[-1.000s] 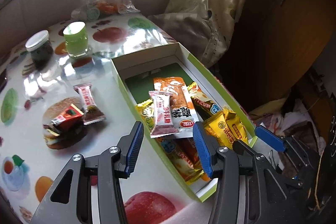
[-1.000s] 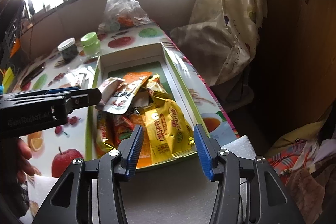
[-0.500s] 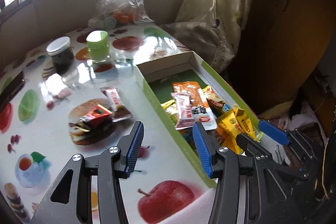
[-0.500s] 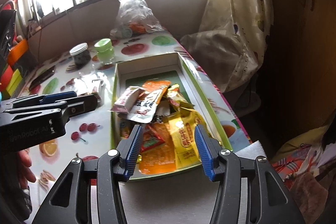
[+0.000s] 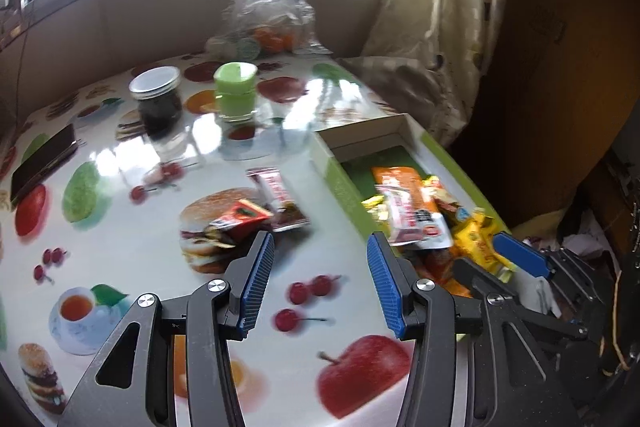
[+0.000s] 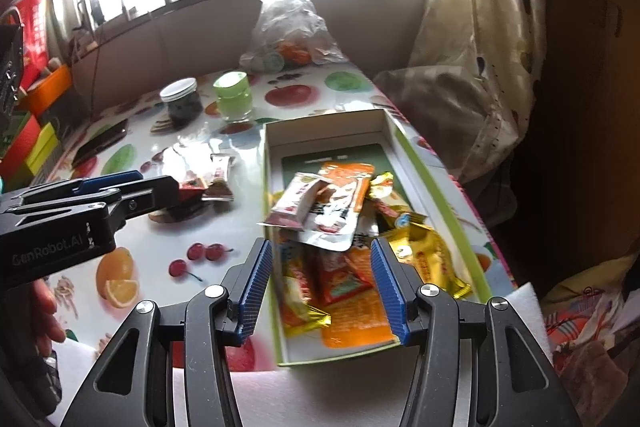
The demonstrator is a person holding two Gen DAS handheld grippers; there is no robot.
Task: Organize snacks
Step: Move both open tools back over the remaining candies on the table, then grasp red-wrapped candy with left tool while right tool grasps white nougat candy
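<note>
Most snacks (image 6: 332, 219) are lying in the box (image 6: 412, 155) while two packets (image 5: 268, 211) are waiting on the table (image 5: 120, 247), both tongs, left (image 5: 320, 279) and right (image 6: 320, 283), hovering released and empty.

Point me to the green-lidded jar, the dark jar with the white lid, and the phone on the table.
green-lidded jar (image 5: 235, 79): left wrist view, on its lid.
dark jar (image 5: 159, 105): left wrist view, on its body.
phone (image 5: 43, 160): left wrist view, on its screen.

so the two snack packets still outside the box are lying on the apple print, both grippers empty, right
Not quite: the two snack packets, the small red one and the white-and-red bar wrapper, lie on the printed hamburger of the fruit-patterned tablecloth, not on an apple, as the left wrist view shows. They are outside the green-edged cardboard box, and both the left gripper and right gripper are empty.
</note>
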